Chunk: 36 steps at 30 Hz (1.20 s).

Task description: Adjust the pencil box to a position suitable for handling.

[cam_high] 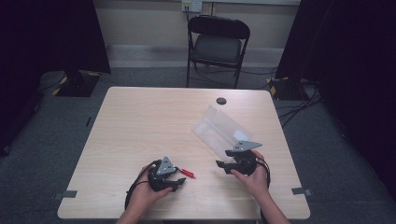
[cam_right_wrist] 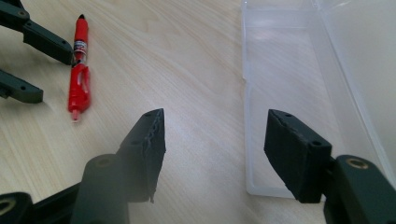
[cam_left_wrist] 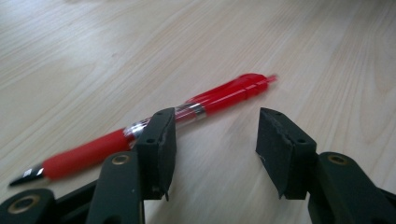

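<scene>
A red pen (cam_high: 188, 173) lies on the wooden table (cam_high: 140, 126) near the front, just right of my left gripper (cam_high: 180, 179). In the left gripper view the pen (cam_left_wrist: 219, 97) runs slantwise past the left fingertip; my left gripper (cam_left_wrist: 217, 117) is open and low over the table, holding nothing. An open clear plastic box (cam_high: 217, 130), its lid tilted up, lies at the centre right. My right gripper (cam_high: 223, 158) is open at the box's near end. In the right gripper view the box's near wall (cam_right_wrist: 246, 140) lies between the open jaws of my right gripper (cam_right_wrist: 217, 116), and the pen (cam_right_wrist: 80, 70) lies far left.
A black folding chair (cam_high: 217, 44) stands beyond the table's far edge. A small black round cap (cam_high: 221, 101) sits in the tabletop near the back. Grey tape marks (cam_high: 69, 194) sit at the front corners. Bare wood spreads across the table's left half.
</scene>
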Available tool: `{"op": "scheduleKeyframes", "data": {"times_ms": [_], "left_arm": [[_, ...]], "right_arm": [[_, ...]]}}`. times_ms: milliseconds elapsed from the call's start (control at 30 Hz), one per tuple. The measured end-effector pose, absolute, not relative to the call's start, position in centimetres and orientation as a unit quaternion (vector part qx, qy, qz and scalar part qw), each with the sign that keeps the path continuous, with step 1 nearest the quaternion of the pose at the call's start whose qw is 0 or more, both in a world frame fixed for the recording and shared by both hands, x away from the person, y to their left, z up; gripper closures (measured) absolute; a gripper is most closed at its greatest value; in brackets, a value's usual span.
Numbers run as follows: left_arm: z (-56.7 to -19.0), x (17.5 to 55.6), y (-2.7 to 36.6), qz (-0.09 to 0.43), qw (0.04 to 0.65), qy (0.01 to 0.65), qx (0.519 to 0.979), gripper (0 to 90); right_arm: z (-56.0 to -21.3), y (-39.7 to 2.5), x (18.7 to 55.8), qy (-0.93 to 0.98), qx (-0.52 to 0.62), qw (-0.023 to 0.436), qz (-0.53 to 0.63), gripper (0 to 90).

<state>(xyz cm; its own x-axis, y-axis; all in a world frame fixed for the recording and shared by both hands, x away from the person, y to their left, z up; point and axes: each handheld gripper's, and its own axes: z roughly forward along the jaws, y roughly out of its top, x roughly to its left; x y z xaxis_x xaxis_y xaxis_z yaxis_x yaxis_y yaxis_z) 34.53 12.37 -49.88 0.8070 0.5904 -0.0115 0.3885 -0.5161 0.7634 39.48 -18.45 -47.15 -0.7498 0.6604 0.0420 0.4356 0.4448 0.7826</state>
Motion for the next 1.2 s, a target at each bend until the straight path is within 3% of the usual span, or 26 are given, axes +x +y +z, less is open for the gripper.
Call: {"op": "scheduleKeyframes", "data": {"times_ms": [400, 800, 1200], "left_arm": [[-49.9, 34.2, 12.3, 0.118, 0.404, 0.276, 0.864, 44.6], [-50.0, 33.0, 16.3, 0.113, 0.401, 0.264, 0.870, 31.3], [-50.0, 32.4, 19.0, 0.120, 0.391, 0.274, 0.871, 24.9]], "right_arm": [[-47.2, -18.3, 39.3, 0.839, 0.323, 0.133, 0.417, 36.8], [-47.1, -16.6, 38.7, 0.850, 0.290, 0.128, 0.421, 33.0], [-47.5, -15.6, 38.8, 0.852, 0.279, 0.124, 0.425, 30.1]]}}
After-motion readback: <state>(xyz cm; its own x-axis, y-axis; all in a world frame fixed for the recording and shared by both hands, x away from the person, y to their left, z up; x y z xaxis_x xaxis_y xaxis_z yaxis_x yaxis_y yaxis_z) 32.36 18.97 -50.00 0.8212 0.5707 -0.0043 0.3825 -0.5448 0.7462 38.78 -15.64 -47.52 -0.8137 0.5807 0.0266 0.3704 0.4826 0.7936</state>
